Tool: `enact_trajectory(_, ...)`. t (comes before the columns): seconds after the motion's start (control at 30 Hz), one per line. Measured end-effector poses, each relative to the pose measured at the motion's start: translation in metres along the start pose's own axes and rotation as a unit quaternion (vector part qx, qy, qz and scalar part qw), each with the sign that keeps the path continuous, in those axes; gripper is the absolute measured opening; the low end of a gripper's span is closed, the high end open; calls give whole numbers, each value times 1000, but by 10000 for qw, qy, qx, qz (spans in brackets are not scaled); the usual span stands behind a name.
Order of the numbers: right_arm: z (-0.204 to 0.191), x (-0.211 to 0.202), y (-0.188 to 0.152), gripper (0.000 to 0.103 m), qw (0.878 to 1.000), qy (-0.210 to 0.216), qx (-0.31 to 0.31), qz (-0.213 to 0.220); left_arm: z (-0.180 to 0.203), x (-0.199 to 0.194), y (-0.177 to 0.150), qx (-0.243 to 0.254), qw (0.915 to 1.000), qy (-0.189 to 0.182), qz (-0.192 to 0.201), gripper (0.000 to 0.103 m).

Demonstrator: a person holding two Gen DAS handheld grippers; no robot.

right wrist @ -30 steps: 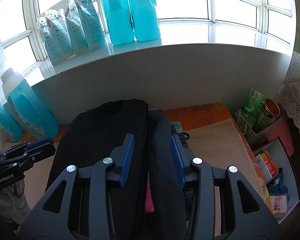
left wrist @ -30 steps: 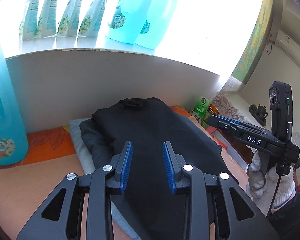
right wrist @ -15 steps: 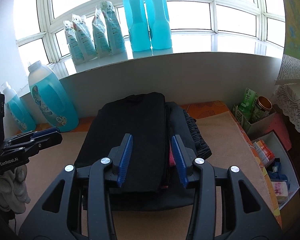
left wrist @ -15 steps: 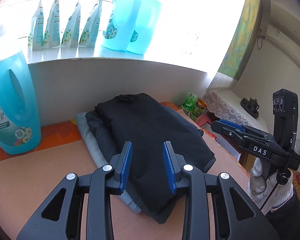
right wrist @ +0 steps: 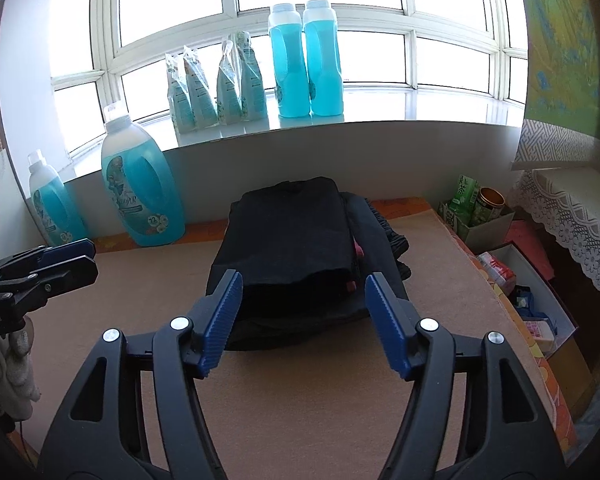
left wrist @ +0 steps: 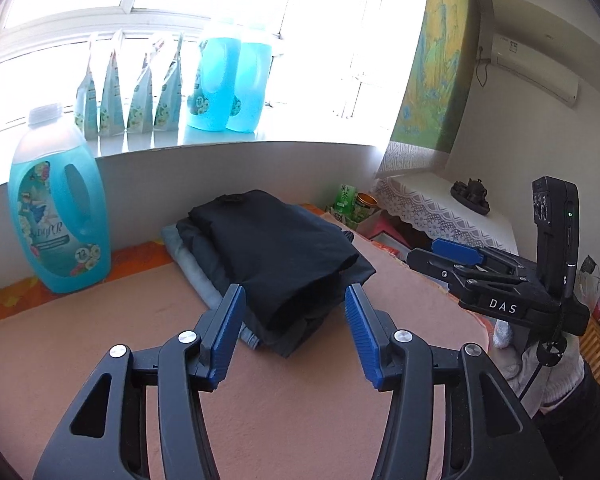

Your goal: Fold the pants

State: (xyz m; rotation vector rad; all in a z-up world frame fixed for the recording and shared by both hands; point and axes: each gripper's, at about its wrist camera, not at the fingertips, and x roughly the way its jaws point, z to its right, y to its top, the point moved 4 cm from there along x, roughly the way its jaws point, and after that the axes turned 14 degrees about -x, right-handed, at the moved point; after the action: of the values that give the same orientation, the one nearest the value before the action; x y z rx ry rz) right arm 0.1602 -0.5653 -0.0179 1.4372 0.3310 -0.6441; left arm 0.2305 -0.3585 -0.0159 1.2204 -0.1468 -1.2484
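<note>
A pair of black pants [left wrist: 276, 256] lies folded on top of a stack of folded clothes at the far side of the table; it also shows in the right wrist view [right wrist: 292, 240]. My left gripper [left wrist: 294, 312] is open and empty, just in front of the stack's near edge. My right gripper [right wrist: 302, 300] is open and empty, also in front of the stack. The right gripper shows at the right of the left wrist view [left wrist: 456, 252]. The left gripper shows at the left of the right wrist view [right wrist: 64, 256].
The table has a tan cover [right wrist: 320, 400]. A large blue detergent bottle [left wrist: 56, 220] stands at the back left. Bottles and pouches [right wrist: 260, 76] line the windowsill. Open boxes with small goods [right wrist: 528, 292] sit off the right edge, beside a lace-covered table [left wrist: 432, 208].
Both grippers have pulled back from over the stack towards the near side. Their jaws have opened wider. The folded pants stay on the stack.
</note>
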Motion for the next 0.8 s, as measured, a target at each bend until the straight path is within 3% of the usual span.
enact_trajectory(0.13, -14, -26, -9, 74, 10000, -20, -2, 54, 3, -24, -14, 51, 10000, -11, 65, 58)
enact_trajectory(0.47, -35, -89, -20, 85, 9991, -167, -71, 378, 3, -73, -48, -6, 9999, -84, 151, 61)
enact_trajectory(0.57, -36, -110, -23, 86, 9986, -57, 91, 519, 5, -89, -58, 5, 9998, -113, 192, 67)
enact_trajectory(0.7, -41, -133, -29, 99, 9978, -132, 102, 639, 8, -110, -71, 49, 9997, -60, 247, 72)
enact_trajectory(0.8, -48, -144, -39, 100, 9977, -282, 18, 618, 9, -123, -82, 66, 9995, -6, 311, 80)
